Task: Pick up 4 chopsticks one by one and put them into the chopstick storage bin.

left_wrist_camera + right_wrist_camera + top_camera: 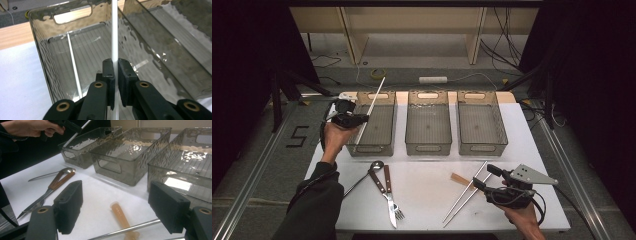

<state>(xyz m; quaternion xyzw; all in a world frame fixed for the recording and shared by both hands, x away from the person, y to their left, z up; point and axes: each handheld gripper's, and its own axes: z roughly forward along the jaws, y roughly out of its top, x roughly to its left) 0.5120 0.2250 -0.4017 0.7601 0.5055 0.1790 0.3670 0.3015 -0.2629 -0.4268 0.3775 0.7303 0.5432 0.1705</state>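
Observation:
My left gripper (362,119) (114,62) is shut on a thin white chopstick (373,102) (114,30). It holds the stick slanted over the left smoky plastic bin (371,148) (42,40). A second thin white line (73,70) runs along that bin's floor; I cannot tell whether it is another stick or a reflection. My right gripper (484,176) (117,195) stands open and low at the table's front right. Two metal chopsticks (467,192) (125,230) and a small orange-brown piece (459,178) (122,220) lie just beyond its jaws.
The middle bin (428,147) and right bin (482,147) stand in a row with the left one at the back of the white table (427,210). A spoon (374,165), a wooden-handled knife (382,192) and a fork (394,200) lie front left.

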